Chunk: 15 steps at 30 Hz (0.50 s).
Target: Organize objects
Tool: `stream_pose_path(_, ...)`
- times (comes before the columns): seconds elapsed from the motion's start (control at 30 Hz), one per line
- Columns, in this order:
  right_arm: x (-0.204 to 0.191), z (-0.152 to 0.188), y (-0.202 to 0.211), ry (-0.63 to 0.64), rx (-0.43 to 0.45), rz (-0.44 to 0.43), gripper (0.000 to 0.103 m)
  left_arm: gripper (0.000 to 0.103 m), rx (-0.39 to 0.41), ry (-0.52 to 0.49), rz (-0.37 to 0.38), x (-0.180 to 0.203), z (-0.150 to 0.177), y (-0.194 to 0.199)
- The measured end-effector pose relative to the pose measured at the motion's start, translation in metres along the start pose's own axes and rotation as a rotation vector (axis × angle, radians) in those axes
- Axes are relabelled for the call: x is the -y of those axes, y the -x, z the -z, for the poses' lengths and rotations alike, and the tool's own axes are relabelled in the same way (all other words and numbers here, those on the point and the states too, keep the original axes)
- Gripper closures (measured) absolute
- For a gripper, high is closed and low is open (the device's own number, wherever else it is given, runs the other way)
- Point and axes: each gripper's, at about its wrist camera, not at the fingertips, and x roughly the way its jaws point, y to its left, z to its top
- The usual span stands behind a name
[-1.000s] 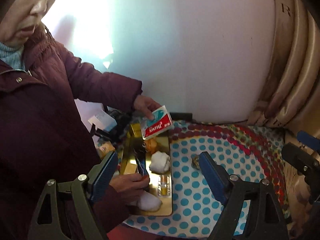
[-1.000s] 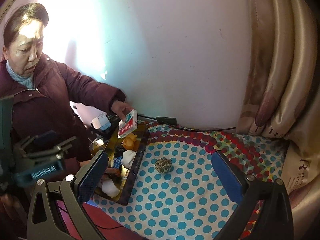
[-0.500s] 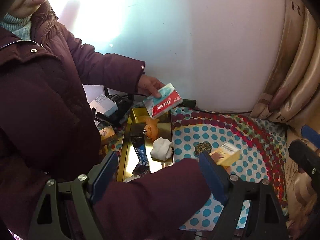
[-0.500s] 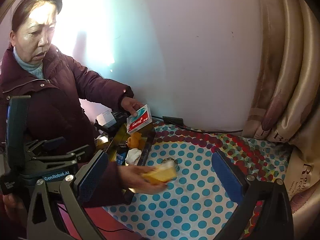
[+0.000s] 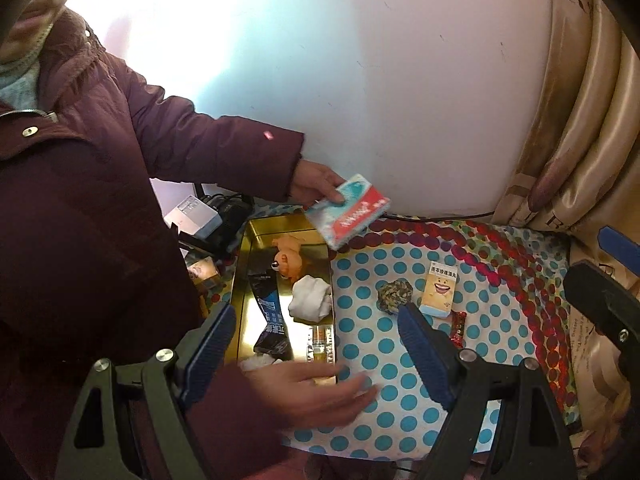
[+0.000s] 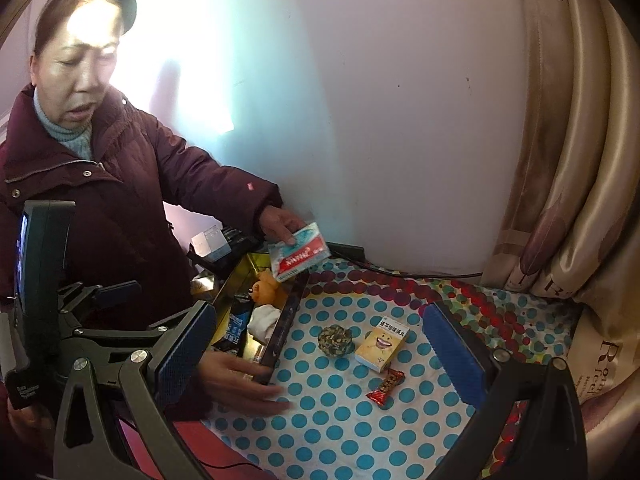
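Since 0.5 s ago, yellow cardboard box and red candy wrapper rest mid-surface. Both tools spread, empty; items await sorting.

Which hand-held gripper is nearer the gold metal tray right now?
Left. The left hand-held gripper has the gold metal tray between its open fingers; the right hand-held gripper is off to the tray's right, over the blue polka-dot cloth.

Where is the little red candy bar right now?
The red candy bar lies on the dotted cloth, just in front of the yellow box, right of the gold tray; the right view shows it between the open claw fingers.
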Motion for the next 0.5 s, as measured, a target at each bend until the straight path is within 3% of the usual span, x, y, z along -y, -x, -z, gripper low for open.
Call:
stream_pose_path(0.23, -0.003, -0.001, -0.004, 0.015, -0.012, -0.006, 0.0, 0.018, -0.035, 0.02, 0.026, -0.003, 0.0, -0.008)
stream_pose_path(0.5, -0.011, 0.001, -0.009, 0.046, -0.026, -0.002, 0.0, 0.018, -0.036, 0.032, 0.003, -0.01, 0.002, -0.013)
